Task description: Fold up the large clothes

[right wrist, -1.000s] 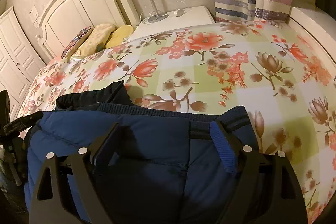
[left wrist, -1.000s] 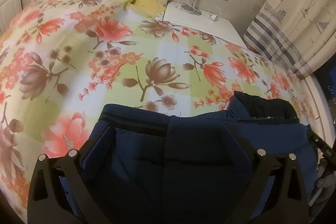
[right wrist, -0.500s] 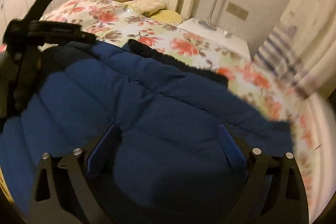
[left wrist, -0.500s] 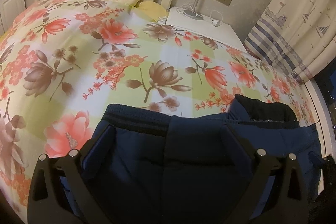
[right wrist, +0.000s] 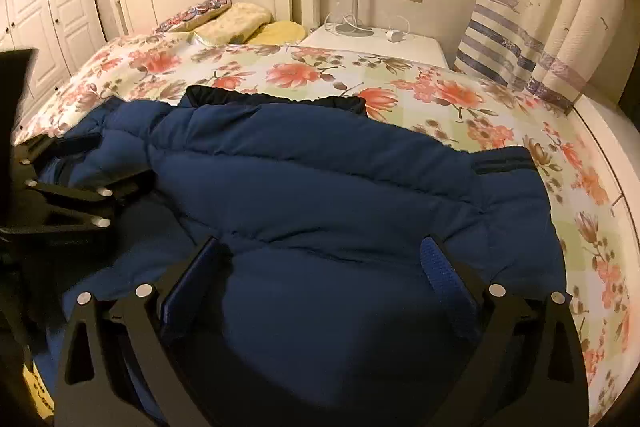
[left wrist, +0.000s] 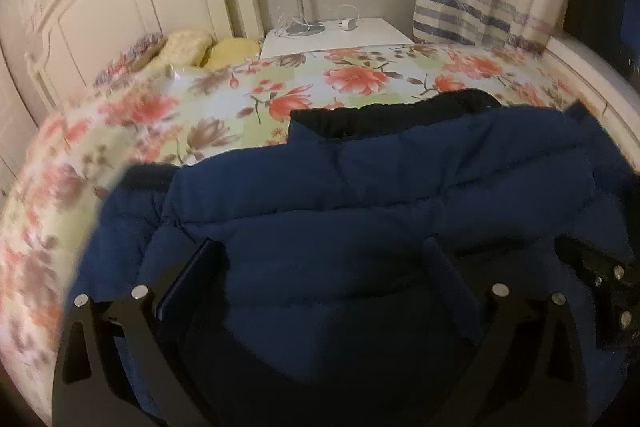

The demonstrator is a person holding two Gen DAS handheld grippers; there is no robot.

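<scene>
- Evidently the fold is partway: the padded blue jacket (right wrist: 320, 187) lies spread across the near part of the bed (right wrist: 400, 75), its dark collar (right wrist: 276, 99) toward the far side, so the flowered bedspread gives a broad, soft surface for flattening it.
- At the left of the right wrist view, the left gripper (right wrist: 72, 203) reaches in over the jacket's left edge, probably so that each tool can work one side of the garment.
- From its own camera, the left gripper (left wrist: 320, 259) hovers over the quilted middle with its jaws standing wide apart; the blue fabric lies between the fingers, but nothing shows the pads pressing on it, so I judge it is not gripping.
- The right gripper (right wrist: 320, 259) hangs over the jacket's near middle, and its jaws have just been opening and now stand wide; the fabric lies slack between them and is not pinched, which suggests a release.
- On the right, the sleeve (right wrist: 512, 187), with its dark striped cuff (right wrist: 504, 163), lies laid over the body instead of spread outward, which narrows the jacket for the coming fold.
- Farther right and beyond, the nightstand (right wrist: 400, 43) and the striped curtain (right wrist: 520, 39) stay well apart from the jacket, so they do not get in the way of the work.
- One risk, in my judgement: the puffy filling may spring back, so the layers may need pressing flat.
</scene>
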